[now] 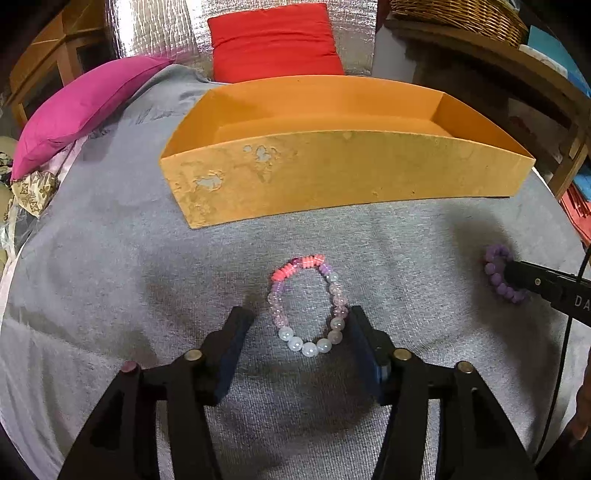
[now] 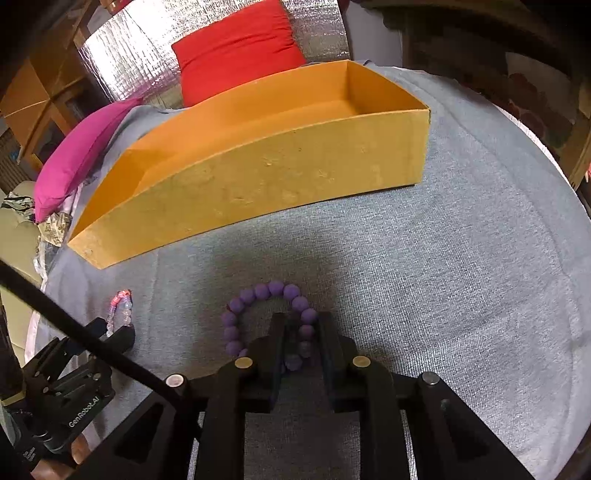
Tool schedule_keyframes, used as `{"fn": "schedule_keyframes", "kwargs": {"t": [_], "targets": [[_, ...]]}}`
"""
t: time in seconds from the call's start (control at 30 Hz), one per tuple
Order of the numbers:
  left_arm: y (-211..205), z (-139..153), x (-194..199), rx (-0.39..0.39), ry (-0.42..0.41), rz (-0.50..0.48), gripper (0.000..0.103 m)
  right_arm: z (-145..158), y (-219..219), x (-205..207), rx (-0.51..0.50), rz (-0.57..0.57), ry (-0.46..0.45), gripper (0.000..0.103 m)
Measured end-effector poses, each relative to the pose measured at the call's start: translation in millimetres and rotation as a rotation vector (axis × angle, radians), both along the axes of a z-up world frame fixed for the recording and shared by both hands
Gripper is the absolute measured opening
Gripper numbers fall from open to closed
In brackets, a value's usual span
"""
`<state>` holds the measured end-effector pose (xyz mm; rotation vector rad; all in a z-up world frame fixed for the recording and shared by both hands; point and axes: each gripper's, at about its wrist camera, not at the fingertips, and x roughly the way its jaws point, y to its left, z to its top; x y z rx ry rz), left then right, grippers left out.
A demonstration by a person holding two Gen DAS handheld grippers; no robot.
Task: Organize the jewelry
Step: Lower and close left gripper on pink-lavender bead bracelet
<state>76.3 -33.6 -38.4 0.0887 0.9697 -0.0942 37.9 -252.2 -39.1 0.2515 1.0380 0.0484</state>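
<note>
Count: 2 bracelets, 1 pastel at 6 o'clock, 1 purple at 3 o'clock of it. 1 orange box at 12. 2 pillows, 1 red, 1 pink, approx 11–12. 1 basket at 1. 2 grippers.

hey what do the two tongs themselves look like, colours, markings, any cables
Both tongs, left and right, are matte black with flat, angular fingers, dark blue pads and round silver pins at the joints. The left one's body reads "GenRobot.AI" in white. A black cable runs past it.
</note>
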Motion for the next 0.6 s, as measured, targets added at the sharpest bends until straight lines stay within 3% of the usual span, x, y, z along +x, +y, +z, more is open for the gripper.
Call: {"fn": "schedule_keyframes", "kwargs": {"t": [0.3, 0.53, 0.6], "targets": [[11.6, -2.1, 6.8, -0.038, 0.017, 0.016, 0.077, 0.8, -0.6, -2.0, -0.015, 0.023, -0.012, 0.022], [14.5, -0.4, 7.8, -0.073, 0.022, 0.004, 0.077, 2.3, 5.8, -3.9, -0.065, 0.043, -0.023, 0.017], [14.2, 0.5, 9.2, -0.087, 0.016, -0.003, 0.071, 2.5, 5.2, -4.0, -0.067, 0.044, -0.023, 0.015]]}}
